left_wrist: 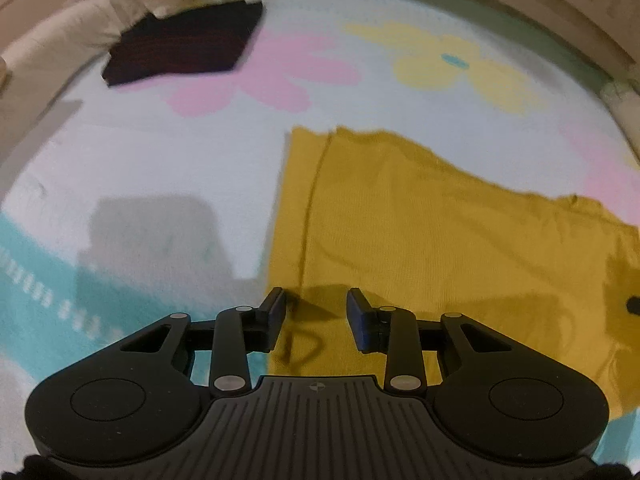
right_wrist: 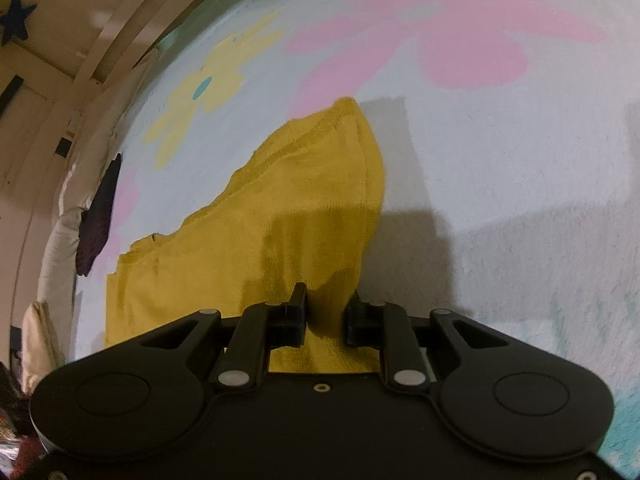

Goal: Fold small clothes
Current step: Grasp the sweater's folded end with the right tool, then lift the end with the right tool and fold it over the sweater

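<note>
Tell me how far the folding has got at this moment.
Done: a dark garment lies folded at the far end of the flowered blanket. In hand: the right tool pinches a raised edge of the yellow garment; the left tool hovers open over it. Left: finishing the yellow garment's fold.

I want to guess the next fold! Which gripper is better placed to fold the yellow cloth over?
Probably the right gripper: the yellow cloth bunches up between its fingers, so it seems to have a grip already. The left gripper is open above the cloth's near left corner, holding nothing.
</note>
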{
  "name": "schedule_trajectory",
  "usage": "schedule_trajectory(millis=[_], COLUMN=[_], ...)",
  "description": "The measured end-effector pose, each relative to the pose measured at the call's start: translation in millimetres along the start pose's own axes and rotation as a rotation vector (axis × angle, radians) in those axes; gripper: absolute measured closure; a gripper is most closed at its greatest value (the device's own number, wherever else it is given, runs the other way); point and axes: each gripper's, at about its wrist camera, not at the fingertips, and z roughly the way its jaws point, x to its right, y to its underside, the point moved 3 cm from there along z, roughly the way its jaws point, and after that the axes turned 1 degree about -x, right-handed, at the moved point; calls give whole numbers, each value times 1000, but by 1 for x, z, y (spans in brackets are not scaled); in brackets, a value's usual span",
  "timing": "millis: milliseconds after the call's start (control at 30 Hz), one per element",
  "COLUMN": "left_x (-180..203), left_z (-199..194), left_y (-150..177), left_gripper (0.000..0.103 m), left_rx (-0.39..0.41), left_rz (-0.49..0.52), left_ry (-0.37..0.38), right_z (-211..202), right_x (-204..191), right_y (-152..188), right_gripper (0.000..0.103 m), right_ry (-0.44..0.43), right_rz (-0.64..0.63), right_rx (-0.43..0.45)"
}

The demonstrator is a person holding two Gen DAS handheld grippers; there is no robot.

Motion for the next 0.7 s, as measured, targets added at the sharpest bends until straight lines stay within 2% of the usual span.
schedule_trajectory(millis=[133, 233, 500, 700], left_x=[-3, -7, -41, -71], left_z=[-14, -17, -18, -23], left_y=[-8, -9, -18, -22], left_gripper=[70, 70, 70, 70], left_rx=[50, 59, 35, 40], left_rz=[7, 25, -56, -117], left_ry=[-51, -91, -71, -79], right_z=[-9, -14, 0, 25], right_x=[-23, -46, -116, -155], right_y=[-1, -3, 11, 19], right_gripper=[78, 78, 78, 78], right_ry=[30, 36, 87, 88], right_rz=[-61, -88, -233, -255], right_rx=[12, 28, 24, -1])
